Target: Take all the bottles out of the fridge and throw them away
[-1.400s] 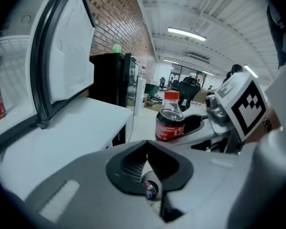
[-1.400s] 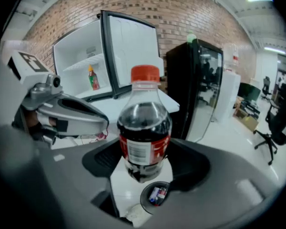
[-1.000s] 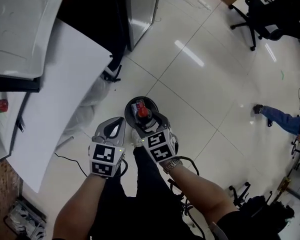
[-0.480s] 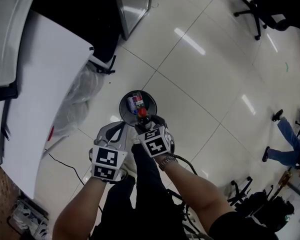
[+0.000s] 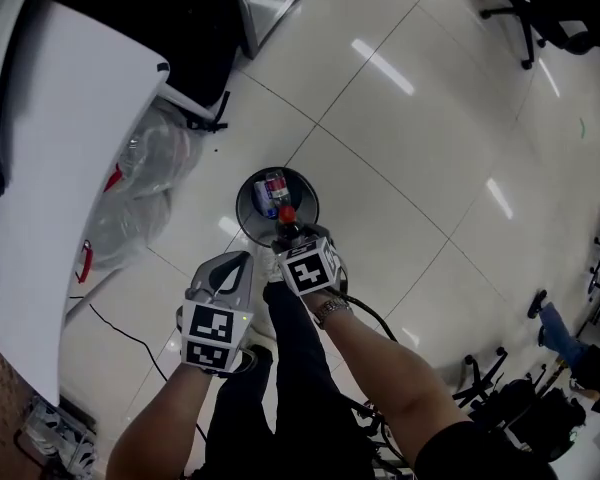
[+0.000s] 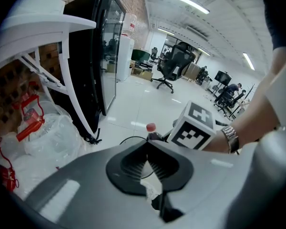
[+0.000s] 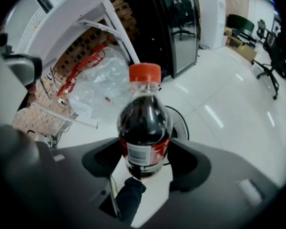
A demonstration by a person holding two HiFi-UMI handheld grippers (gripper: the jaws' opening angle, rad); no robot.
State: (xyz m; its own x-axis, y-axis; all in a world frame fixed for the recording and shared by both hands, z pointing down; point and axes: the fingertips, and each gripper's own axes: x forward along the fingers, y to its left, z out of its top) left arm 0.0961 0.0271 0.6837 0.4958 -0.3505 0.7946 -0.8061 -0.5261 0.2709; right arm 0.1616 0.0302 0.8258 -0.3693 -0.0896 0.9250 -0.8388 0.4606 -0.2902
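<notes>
1. Centre frame, the right gripper (image 7: 144, 160) clamps a cola bottle (image 7: 144, 128), red cap up, above a round black bin (image 5: 242, 206).
2. What appears to be another bottle (image 5: 273, 190) lies inside the bin.
3. The left gripper (image 6: 146, 151), lower left, has its jaws together and holds nothing.

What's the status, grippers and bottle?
Right gripper shut on cola bottle, above bin near rim. Left gripper shut, empty. Second bottle in bin. Nothing blocking.

Bright ceiling strip lights (image 6: 188, 3) glare off the glossy floor (image 5: 430, 118); fisheye-bent edges, dark corners.
</notes>
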